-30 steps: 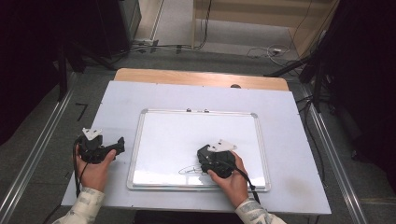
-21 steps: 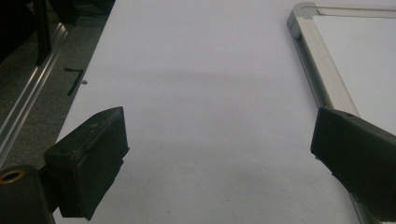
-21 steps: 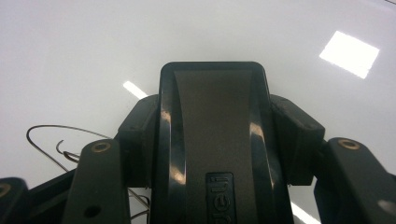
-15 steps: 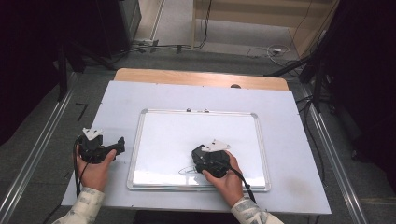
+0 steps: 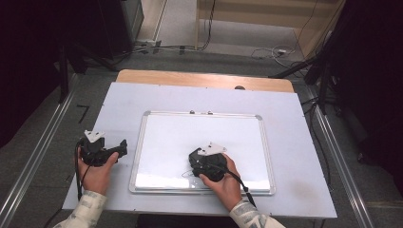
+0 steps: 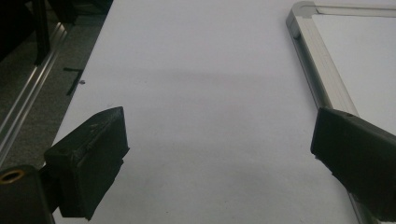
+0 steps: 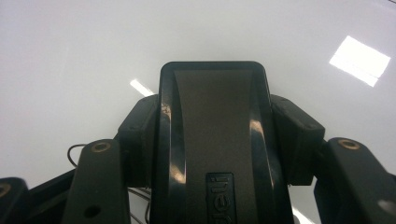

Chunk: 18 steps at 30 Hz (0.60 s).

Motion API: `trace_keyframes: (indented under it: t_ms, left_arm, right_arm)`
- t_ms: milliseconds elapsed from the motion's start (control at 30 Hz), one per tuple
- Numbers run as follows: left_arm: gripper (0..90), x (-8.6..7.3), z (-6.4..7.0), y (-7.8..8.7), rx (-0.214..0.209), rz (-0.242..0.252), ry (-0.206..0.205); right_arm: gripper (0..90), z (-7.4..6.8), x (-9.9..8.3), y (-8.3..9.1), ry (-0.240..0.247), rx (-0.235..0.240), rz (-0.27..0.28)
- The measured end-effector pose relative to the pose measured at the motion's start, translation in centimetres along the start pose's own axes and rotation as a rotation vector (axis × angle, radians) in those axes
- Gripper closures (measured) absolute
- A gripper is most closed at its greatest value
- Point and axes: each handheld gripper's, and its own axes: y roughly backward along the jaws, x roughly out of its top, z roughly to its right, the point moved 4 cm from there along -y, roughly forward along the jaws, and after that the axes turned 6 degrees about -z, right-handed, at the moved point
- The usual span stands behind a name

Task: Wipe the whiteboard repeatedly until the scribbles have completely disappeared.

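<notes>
A whiteboard [image 5: 204, 133] with a silver frame lies flat in the middle of the white table [image 5: 294, 142]. My right gripper [image 5: 196, 157] rests on the board's lower middle, shut on a black eraser [image 7: 212, 116] that sits face down on the board. A thin black scribble [image 5: 187, 174] shows just left of it, and in the right gripper view the scribble [image 7: 74, 154] runs under the jaws. My left gripper [image 5: 121, 147] lies on the bare table left of the board, open, with nothing between its jaws [image 6: 219, 158]. The board's frame [image 6: 317, 70] runs past its right jaw.
A wooden strip [image 5: 204, 79] edges the table's far side. Metal rails [image 5: 33, 156] run along the floor on both sides. Cables [image 5: 266, 52] and dark stands [image 5: 323, 71] are on the floor behind the table.
My right gripper has slid a little to the left across the board with the eraser in it. The left gripper has stayed in place.
</notes>
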Motion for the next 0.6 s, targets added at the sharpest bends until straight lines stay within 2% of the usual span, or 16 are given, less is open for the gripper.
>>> trace_keyframes:
  t_ms: [600]
  left_arm:
    - [4.3,0.0,0.0,0.0,-0.002,0.001,-0.003]
  right_arm:
    - [39.3,-2.0,1.1,-0.8,0.025,0.021,-0.002]
